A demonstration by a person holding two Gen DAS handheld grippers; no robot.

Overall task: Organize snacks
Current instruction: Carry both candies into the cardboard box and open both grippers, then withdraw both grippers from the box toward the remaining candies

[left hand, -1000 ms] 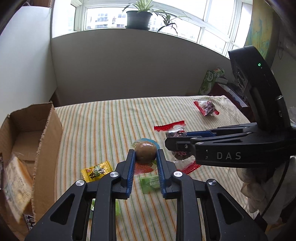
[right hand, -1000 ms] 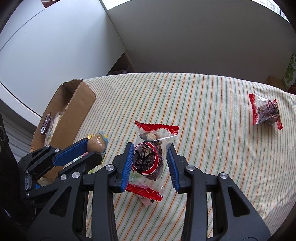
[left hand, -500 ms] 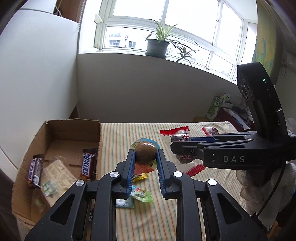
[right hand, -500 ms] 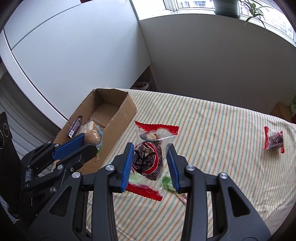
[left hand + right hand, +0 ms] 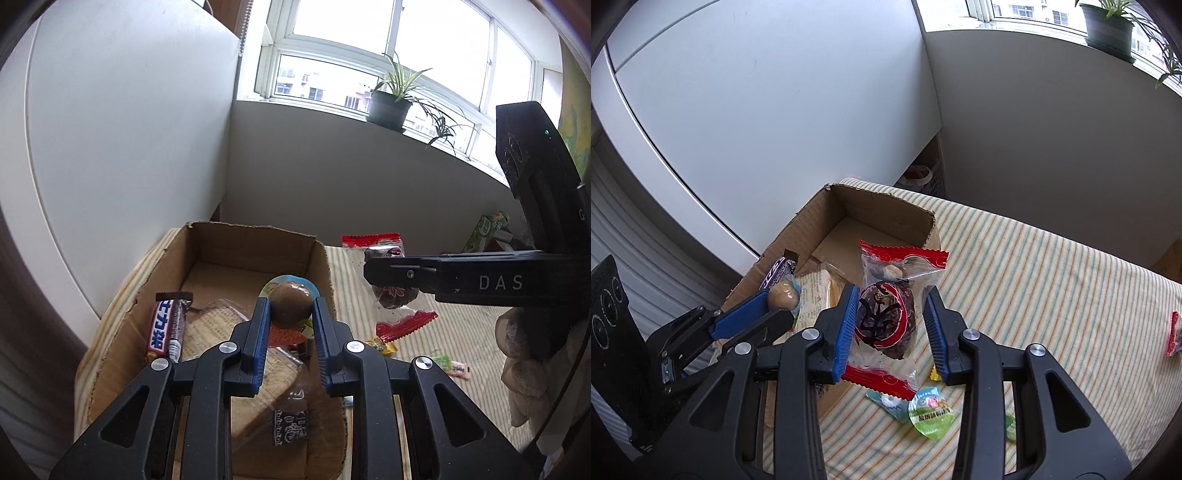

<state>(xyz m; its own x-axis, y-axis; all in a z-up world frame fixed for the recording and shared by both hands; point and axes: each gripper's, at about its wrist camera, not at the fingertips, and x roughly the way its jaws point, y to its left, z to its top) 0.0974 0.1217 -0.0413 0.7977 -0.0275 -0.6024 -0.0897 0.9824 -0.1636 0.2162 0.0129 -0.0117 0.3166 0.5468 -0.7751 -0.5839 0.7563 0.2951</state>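
Observation:
My left gripper is shut on a round brown snack in a clear wrapper and holds it above the open cardboard box. In the right wrist view that left gripper hangs over the box with the brown snack. My right gripper is shut on a clear packet with red ends, just right of the box's near corner. From the left wrist, the right gripper and its packet are beside the box's right wall.
A chocolate bar and a flat bread packet lie inside the box. Small sweets and a green jelly cup lie on the striped cloth. A red packet sits at the far right.
Both grippers have carried their snacks leftward across the cloth to the cardboard box; the left one now hangs over its inside and the right one is at its right wall.

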